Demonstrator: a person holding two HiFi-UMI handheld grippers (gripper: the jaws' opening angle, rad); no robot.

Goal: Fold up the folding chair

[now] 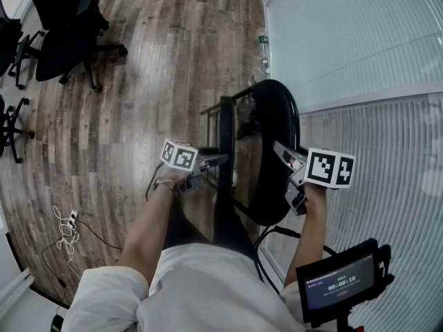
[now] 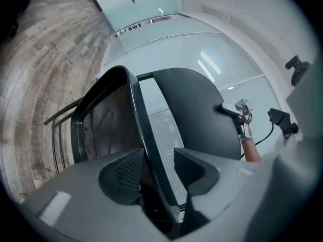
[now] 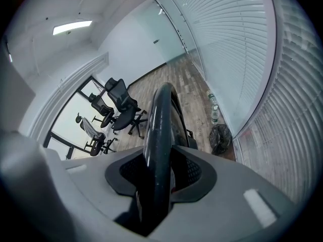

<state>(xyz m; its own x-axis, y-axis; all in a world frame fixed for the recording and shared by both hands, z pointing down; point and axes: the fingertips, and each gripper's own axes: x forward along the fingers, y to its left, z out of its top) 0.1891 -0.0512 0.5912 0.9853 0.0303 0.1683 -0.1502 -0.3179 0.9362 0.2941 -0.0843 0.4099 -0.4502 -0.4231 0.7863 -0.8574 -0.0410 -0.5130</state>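
The black folding chair point(image 1: 266, 151) stands partly folded in front of me, its round panel upright beside the frame point(image 1: 225, 151). My left gripper point(image 1: 220, 160) is at the frame from the left. In the left gripper view it point(image 2: 157, 158) straddles the thin black frame bar point(image 2: 146, 135), and a gap shows between the bar and the right-hand jaw. My right gripper point(image 1: 280, 151) grips the round panel from the right. In the right gripper view it point(image 3: 160, 160) is shut on the panel's rim point(image 3: 157, 130), which fills the space between the jaws. That gripper also shows in the left gripper view point(image 2: 234, 111).
A glass wall with white blinds point(image 1: 360, 61) runs close along the right. Black office chairs point(image 1: 66, 26) stand at the far left on the wooden floor point(image 1: 159, 68). Bottles point(image 1: 263, 47) and a dark bag point(image 3: 220, 137) sit by the wall. Cables point(image 1: 69, 234) lie near left.
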